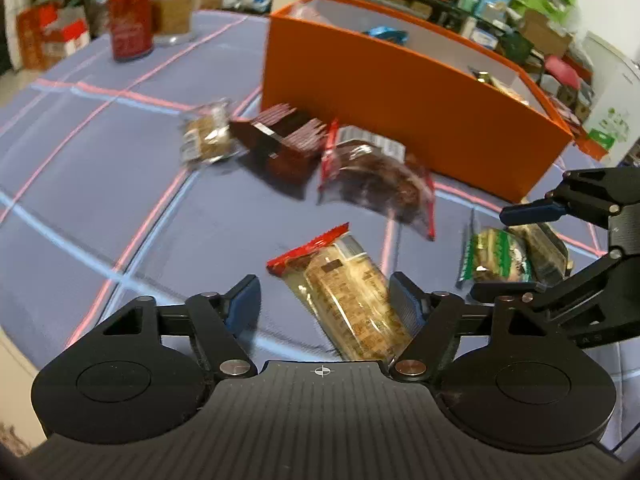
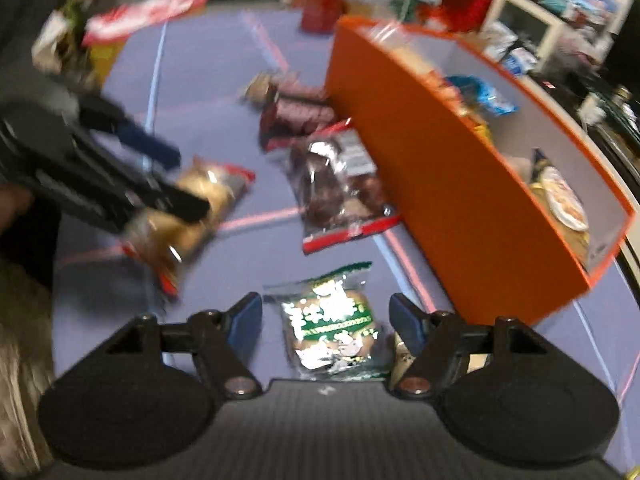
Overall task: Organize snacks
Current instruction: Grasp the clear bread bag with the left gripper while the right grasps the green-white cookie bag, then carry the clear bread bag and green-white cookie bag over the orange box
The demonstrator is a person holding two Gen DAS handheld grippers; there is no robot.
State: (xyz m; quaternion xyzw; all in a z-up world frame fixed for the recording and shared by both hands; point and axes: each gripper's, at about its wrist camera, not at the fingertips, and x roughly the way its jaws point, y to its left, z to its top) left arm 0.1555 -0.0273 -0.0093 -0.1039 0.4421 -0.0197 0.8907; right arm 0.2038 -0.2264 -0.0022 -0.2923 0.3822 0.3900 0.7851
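1. Left gripper (image 1: 324, 300): fingers apart, being lowered astride the cracker pack (image 1: 344, 300) lying on the table (image 1: 100, 200).
2. Right gripper (image 2: 326, 318): fingers apart, being placed around the green pack (image 2: 332, 332).
3. Both to be closed squarely, then carried to the box (image 1: 400, 120).

Blue tablecloth (image 1: 120, 208) carries snack packets (image 1: 376, 184), orange box (image 1: 400, 120), jars (image 1: 130, 22).

Left hand-held gripper (image 1: 325, 298) tilted downward, jaws wide apart; right hand-held gripper (image 2: 326, 318) tilted downward, jaws apart.
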